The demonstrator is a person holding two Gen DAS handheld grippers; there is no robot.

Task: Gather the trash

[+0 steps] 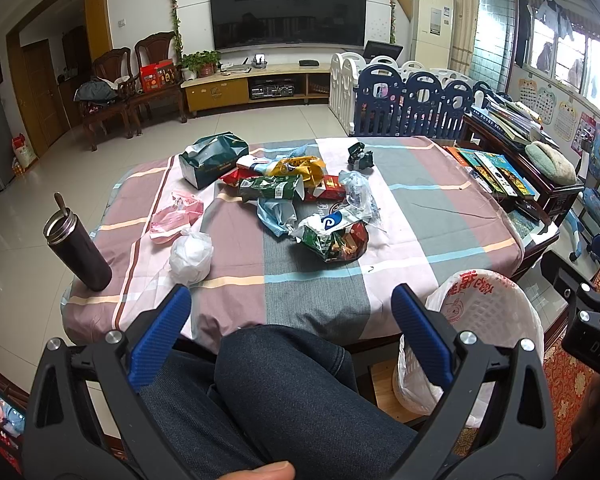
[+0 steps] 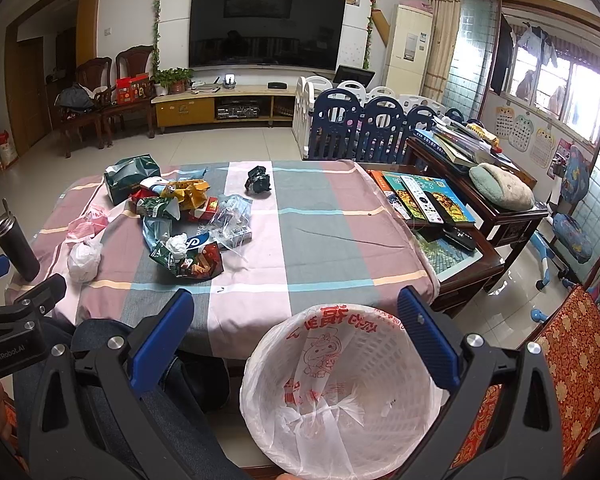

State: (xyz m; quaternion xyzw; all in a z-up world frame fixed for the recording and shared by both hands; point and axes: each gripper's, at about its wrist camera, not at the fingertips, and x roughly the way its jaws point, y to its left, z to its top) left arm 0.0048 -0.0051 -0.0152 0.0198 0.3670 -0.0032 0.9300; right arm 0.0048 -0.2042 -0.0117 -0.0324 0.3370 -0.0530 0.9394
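Observation:
A heap of trash lies on the cloth-covered table (image 1: 420,216): crumpled snack wrappers (image 1: 288,190), a red-green snack bag (image 1: 336,240), a white plastic wad (image 1: 191,256), a pink bag (image 1: 172,218) and clear plastic (image 1: 358,192). The heap also shows in the right wrist view (image 2: 188,224). A white bin with a plastic liner (image 2: 340,392) stands below the table's near edge, right of my knee; it also shows in the left wrist view (image 1: 484,320). My left gripper (image 1: 291,308) is open and empty above my lap. My right gripper (image 2: 296,312) is open and empty above the bin.
A dark thermos (image 1: 78,246) stands at the table's left edge. A green tissue box (image 1: 212,158) and a small black toy (image 1: 361,156) sit at the far side. Books and remotes (image 2: 428,200) lie on a side table to the right. A red cushioned chair (image 2: 572,360) stands right of the bin.

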